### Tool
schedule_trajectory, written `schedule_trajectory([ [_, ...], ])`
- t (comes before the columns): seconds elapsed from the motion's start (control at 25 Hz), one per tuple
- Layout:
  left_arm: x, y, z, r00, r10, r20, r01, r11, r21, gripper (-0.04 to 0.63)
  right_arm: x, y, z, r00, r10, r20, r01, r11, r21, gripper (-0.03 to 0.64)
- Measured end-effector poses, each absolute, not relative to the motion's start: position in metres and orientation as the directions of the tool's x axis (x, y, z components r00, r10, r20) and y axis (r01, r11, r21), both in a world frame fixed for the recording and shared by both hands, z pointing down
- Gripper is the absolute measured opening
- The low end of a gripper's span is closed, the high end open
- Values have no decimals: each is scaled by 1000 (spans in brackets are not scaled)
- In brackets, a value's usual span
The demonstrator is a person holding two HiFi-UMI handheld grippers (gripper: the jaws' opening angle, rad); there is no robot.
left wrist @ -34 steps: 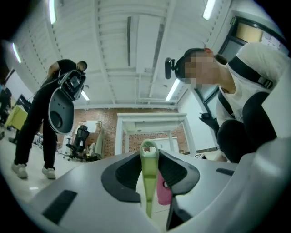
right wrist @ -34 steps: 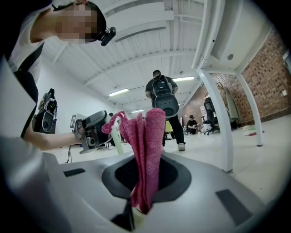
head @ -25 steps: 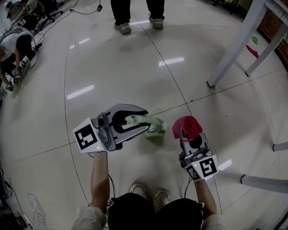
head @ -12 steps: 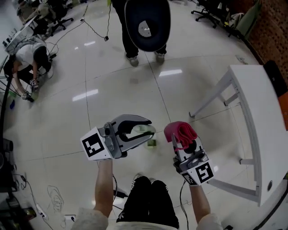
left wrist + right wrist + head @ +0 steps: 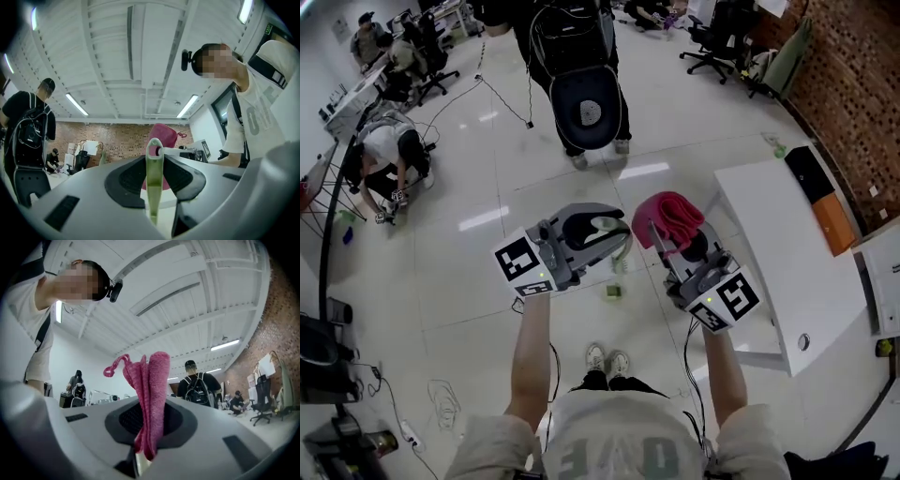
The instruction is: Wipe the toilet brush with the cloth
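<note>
1. The left gripper [image 5: 617,246] pinches the pale green toilet brush [image 5: 602,225], now far higher above the floor [image 5: 469,281] than a second ago.
2. The right gripper [image 5: 661,236] clamps the pink cloth [image 5: 668,216] as before, just beside the brush.

A: Is the slim plastic toilet brush handle [image 5: 153,187] pale green?
B: Yes. The folded towelling cloth [image 5: 152,394] is deep pink, the glossy tiled floor [image 5: 469,272] white, the brick wall [image 5: 853,75] reddish-brown.
</note>
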State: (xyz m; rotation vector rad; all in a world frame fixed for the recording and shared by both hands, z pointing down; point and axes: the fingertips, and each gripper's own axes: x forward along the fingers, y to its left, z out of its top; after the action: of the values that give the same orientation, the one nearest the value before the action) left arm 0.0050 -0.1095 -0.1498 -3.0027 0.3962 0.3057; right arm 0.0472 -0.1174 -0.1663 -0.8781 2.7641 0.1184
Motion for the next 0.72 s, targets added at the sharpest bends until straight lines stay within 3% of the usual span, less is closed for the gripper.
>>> schedule_trajectory([
  [0.32, 0, -86, -164, 962, -209, -176, -227, -970, -88, 117, 29, -82, -210, -906, -343, -247, -372, 925, 77, 31],
  [0.72, 3, -88, -167, 963, -202, -177, -223, -969, -107, 117, 14, -89, -194, -931, -305, -202, -322, 945, 55, 31],
])
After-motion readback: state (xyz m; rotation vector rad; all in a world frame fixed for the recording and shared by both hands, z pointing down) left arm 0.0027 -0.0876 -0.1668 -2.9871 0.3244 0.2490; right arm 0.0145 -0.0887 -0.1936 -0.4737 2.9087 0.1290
